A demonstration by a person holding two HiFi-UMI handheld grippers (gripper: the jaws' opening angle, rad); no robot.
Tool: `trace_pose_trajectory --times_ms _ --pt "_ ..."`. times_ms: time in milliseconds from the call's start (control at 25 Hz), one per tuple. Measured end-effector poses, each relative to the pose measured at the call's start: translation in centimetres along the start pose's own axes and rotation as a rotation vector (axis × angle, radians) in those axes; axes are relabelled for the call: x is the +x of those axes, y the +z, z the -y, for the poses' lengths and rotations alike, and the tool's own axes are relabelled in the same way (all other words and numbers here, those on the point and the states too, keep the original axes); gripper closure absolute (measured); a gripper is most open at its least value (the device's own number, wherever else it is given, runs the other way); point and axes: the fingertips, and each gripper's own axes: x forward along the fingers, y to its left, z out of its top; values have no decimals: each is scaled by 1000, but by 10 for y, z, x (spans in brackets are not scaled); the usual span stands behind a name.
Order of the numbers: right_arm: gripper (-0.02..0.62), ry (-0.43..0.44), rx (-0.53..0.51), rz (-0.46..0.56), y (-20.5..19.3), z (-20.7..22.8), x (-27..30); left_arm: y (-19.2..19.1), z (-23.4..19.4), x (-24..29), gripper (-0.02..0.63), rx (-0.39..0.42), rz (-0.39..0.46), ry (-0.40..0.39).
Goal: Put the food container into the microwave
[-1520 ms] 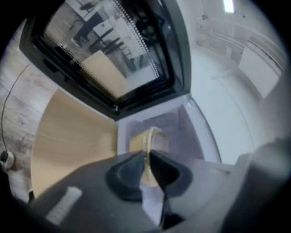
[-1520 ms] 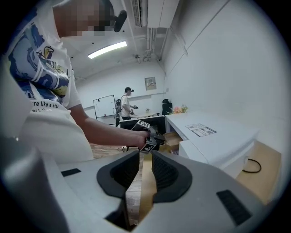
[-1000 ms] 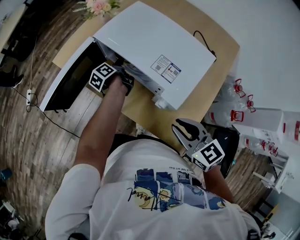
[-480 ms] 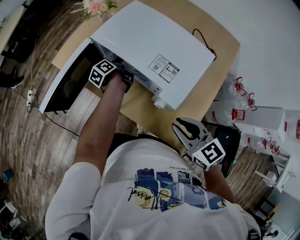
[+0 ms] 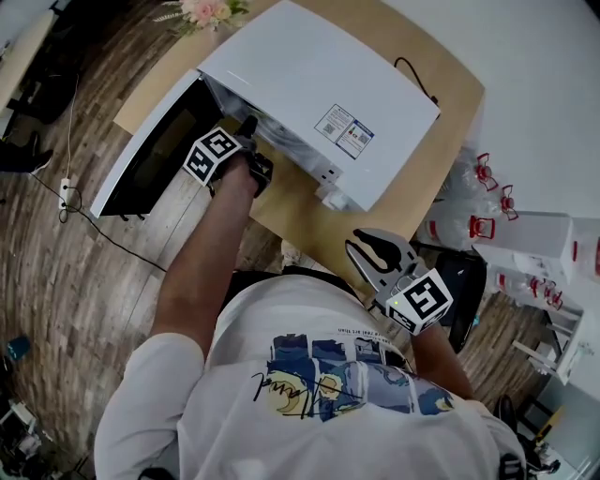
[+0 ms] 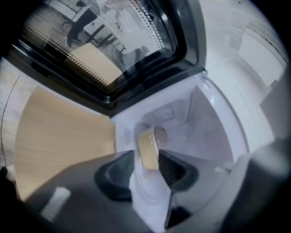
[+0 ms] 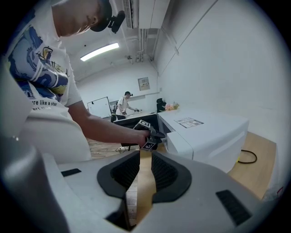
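The white microwave [image 5: 319, 84] stands on a wooden table [image 5: 412, 187] with its door [image 5: 155, 155] swung open to the left. My left gripper [image 5: 248, 127] reaches into the opening at the cavity's front edge. In the blurred left gripper view the jaws [image 6: 148, 161] sit shut on the food container [image 6: 148, 148], a pale tub with a tan lid, with the white cavity [image 6: 204, 123] behind it. My right gripper [image 5: 370, 246] hangs shut and empty near the table's front edge, by the person's body. The right gripper view [image 7: 144, 159] shows only a slit between its pads.
Pink flowers [image 5: 202, 11] stand at the table's far corner, and a black cable [image 5: 412, 80] runs behind the microwave. Clear containers with red clips [image 5: 478, 202] and white boxes crowd the floor at the right. A power strip [image 5: 64, 192] lies on the wooden floor at the left.
My left gripper pushed slightly deeper into the opening, then drew back a little toward the front edge. The right gripper stayed where it was, shut.
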Motion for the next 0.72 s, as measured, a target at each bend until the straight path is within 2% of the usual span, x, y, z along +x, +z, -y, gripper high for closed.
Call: trace_pose_trajectory --times_ms 200,720 --pt "525 6 -23 9 10 -20 16 -8 -20 -31 445 -3 -28 11" --pt "543 34 -74 14 20 -84 58 -12 -51 -116 461 119 -121 -13"
